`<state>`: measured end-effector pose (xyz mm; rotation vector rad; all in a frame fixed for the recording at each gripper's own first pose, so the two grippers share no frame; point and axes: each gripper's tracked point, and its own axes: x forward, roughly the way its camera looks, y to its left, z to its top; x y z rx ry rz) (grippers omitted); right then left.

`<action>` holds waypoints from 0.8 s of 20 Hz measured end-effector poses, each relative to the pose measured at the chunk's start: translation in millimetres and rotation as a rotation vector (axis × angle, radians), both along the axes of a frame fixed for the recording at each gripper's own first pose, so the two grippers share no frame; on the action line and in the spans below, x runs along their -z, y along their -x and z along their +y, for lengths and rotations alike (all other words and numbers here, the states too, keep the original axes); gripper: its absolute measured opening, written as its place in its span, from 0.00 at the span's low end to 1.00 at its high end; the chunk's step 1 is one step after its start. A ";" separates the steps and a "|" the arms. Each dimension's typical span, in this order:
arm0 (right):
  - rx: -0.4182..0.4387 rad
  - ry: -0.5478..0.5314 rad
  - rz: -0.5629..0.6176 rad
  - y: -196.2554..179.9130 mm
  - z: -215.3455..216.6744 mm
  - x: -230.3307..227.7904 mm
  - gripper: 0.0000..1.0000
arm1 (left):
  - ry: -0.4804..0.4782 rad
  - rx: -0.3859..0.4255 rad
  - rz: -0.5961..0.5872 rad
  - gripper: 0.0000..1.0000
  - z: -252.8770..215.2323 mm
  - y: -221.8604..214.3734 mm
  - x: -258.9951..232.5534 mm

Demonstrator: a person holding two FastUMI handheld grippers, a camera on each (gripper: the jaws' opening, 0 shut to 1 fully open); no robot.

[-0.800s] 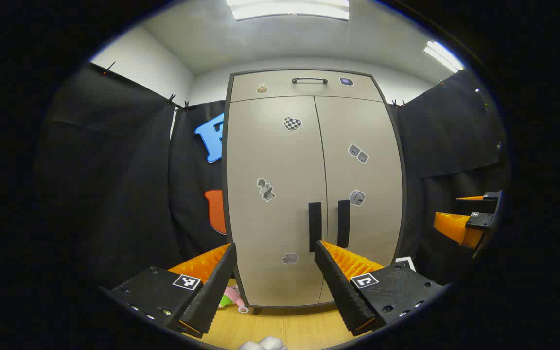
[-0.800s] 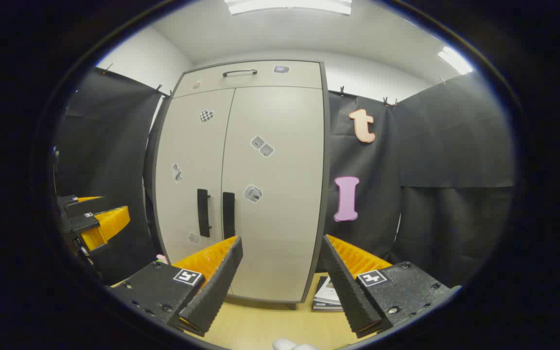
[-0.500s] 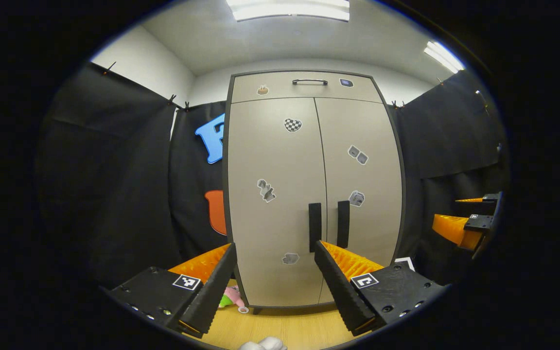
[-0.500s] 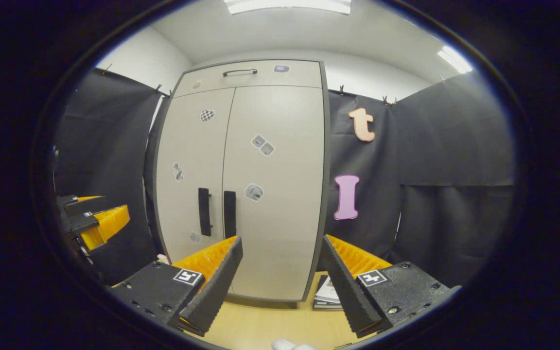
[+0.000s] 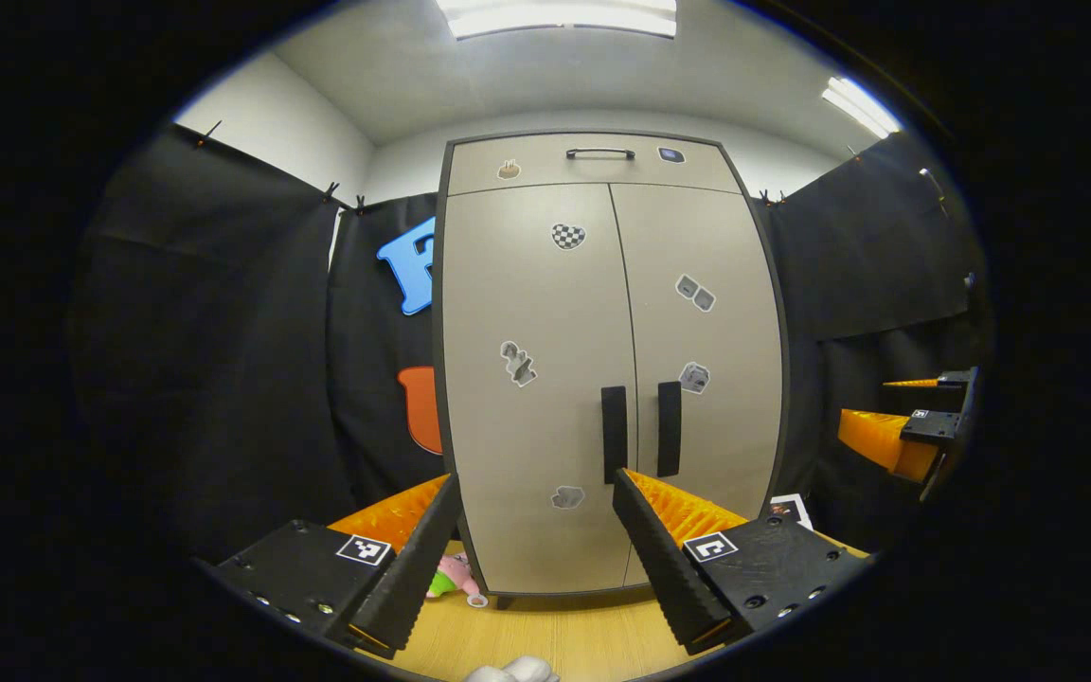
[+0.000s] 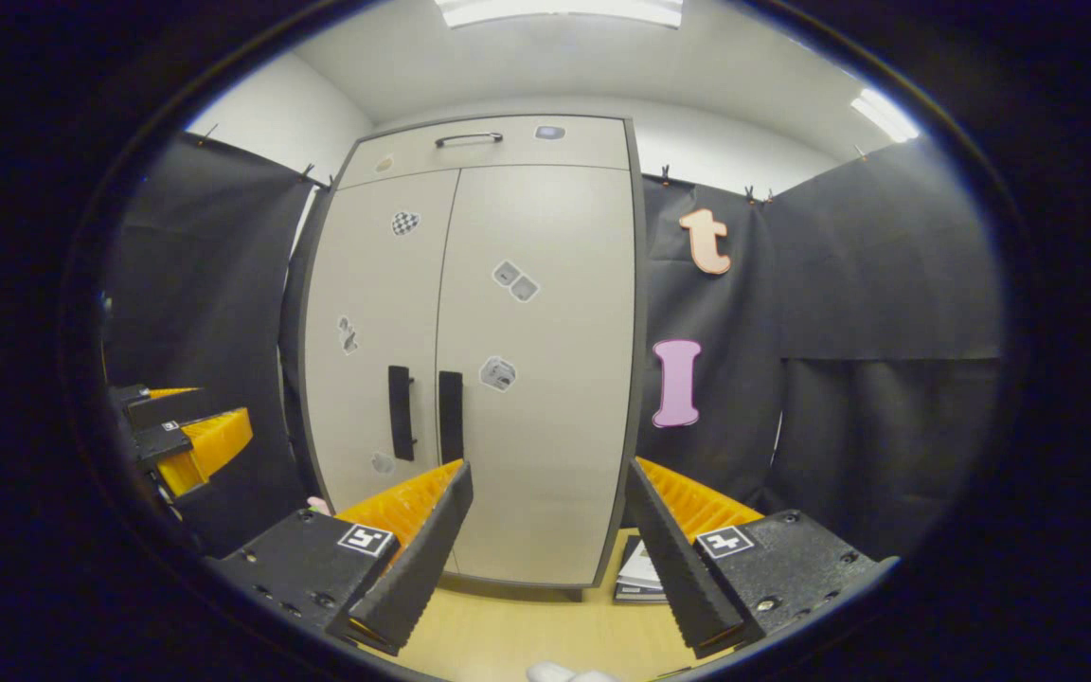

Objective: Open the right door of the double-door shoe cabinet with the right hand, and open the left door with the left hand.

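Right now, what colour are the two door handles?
Black, against beige doors; clearest in the left gripper view.

Both grippers are held level and pointing forward, the left gripper [image 5: 536,530] with its jaws spread wide and gripping nothing, the right gripper [image 6: 550,516] likewise spread wide and empty, each one showing at the far side edge of the other's view.

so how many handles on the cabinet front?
3. A horizontal top handle on the upper panel, the left door handle and the right door handle flanking the centre seam. Sides and back are hidden.
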<state>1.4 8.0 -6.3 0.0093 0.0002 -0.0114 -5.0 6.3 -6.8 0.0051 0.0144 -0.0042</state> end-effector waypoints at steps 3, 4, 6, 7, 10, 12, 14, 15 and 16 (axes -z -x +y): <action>0.007 -0.003 0.000 -3.2 4.6 0.5 1.00 | -0.003 0.000 0.000 0.96 3.9 1.8 1.6; 0.013 -0.002 0.008 -6.2 6.9 2.5 1.00 | -0.005 0.000 -0.003 0.96 6.3 2.9 1.5; 0.010 -0.004 0.013 -13.4 12.9 4.8 1.00 | 0.000 -0.003 -0.001 0.96 10.5 8.3 3.2; 0.010 -0.004 0.012 -16.6 16.2 4.9 1.00 | 0.004 -0.004 0.001 0.96 12.7 11.1 5.0; 0.003 0.000 0.007 -30.8 29.6 5.9 1.00 | -0.006 -0.022 0.006 0.96 25.2 17.1 7.4; -0.003 -0.002 0.001 -43.5 40.1 4.8 1.00 | -0.008 -0.026 0.007 0.96 30.1 24.0 7.8; -0.014 -0.007 -0.005 -57.2 52.2 3.0 1.00 | -0.014 -0.038 0.009 0.96 36.4 29.0 9.2; -0.017 -0.008 -0.009 -65.8 57.6 1.9 1.00 | -0.014 -0.044 0.012 0.96 39.0 31.6 9.6; -0.019 -0.009 -0.012 -74.1 62.9 1.2 1.00 | -0.012 -0.052 0.015 0.96 42.4 37.3 9.5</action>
